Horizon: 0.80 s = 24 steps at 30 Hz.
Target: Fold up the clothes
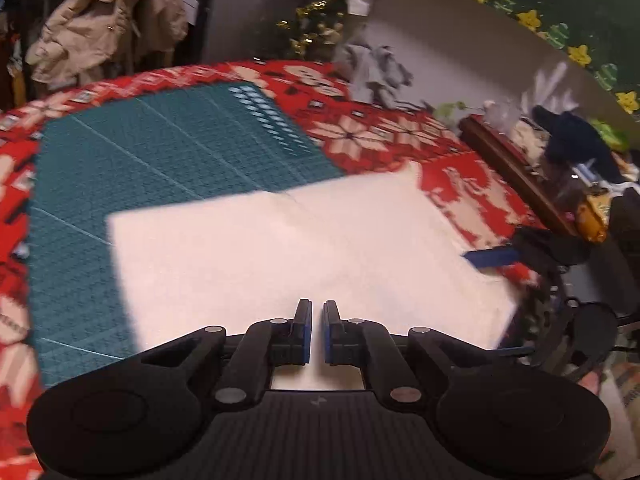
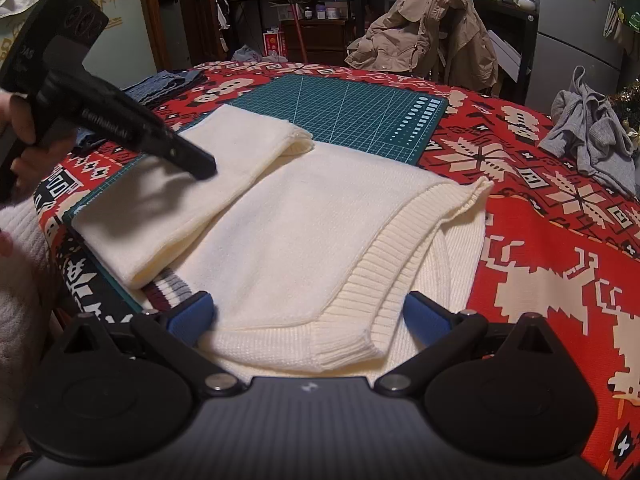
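Note:
A cream knitted sweater (image 2: 304, 224) lies flat on the table, one sleeve (image 2: 188, 184) folded across its body. Its ribbed hem (image 2: 360, 320) sits between the wide-apart blue fingers of my right gripper (image 2: 308, 316), which is open; the pads do not press on the knit. My left gripper (image 2: 204, 168), held by a hand (image 2: 22, 124), hovers over the folded sleeve, shut with nothing in it. In the left wrist view the left gripper (image 1: 317, 328) shows only a thin gap above the sweater (image 1: 280, 256). One blue finger (image 1: 494, 258) of the right gripper shows at the sweater's right edge.
A green cutting mat (image 2: 352, 108) lies under the sweater on a red patterned tablecloth (image 2: 540, 240). A crumpled grey garment (image 2: 588, 136) sits far right and folded denim (image 2: 168, 82) far left. A beige jacket (image 2: 424, 28) hangs on a chair behind the table.

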Motion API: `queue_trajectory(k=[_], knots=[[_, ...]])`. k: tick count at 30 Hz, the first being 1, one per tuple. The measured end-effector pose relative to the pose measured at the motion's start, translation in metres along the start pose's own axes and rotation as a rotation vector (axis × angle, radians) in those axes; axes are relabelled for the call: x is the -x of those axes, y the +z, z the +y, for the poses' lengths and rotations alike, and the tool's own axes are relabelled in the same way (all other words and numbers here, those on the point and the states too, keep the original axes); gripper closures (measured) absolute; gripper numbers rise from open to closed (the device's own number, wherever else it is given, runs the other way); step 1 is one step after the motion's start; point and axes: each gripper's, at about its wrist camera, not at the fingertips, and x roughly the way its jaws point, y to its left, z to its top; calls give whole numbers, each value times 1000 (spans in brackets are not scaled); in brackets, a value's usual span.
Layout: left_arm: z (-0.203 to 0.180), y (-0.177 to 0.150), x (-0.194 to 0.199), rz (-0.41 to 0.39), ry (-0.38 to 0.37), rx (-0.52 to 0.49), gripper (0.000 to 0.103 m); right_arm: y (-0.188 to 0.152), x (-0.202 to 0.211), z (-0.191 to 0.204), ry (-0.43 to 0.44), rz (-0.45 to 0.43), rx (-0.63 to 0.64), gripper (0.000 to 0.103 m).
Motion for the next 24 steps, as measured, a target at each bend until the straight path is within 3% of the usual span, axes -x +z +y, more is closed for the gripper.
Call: queue_trajectory(k=[3,8,14,18,24], knots=[[-13,-2,-2,-16,8,-28,97,0,0,-1,0,-1,0,1],[-10,-16,32,-49,5,34,97,0,-1,-1,1,-2,1,1],[0,-48,67,-3,55,89,97,0,-1,-1,1,-3,1,1],[-3,-63,60,30,48,96,97,0,-1,-1,1,-3,1,1],[-30,-54,31,31,-20,53,97,0,-2,-1,-2,-5,-1,1]])
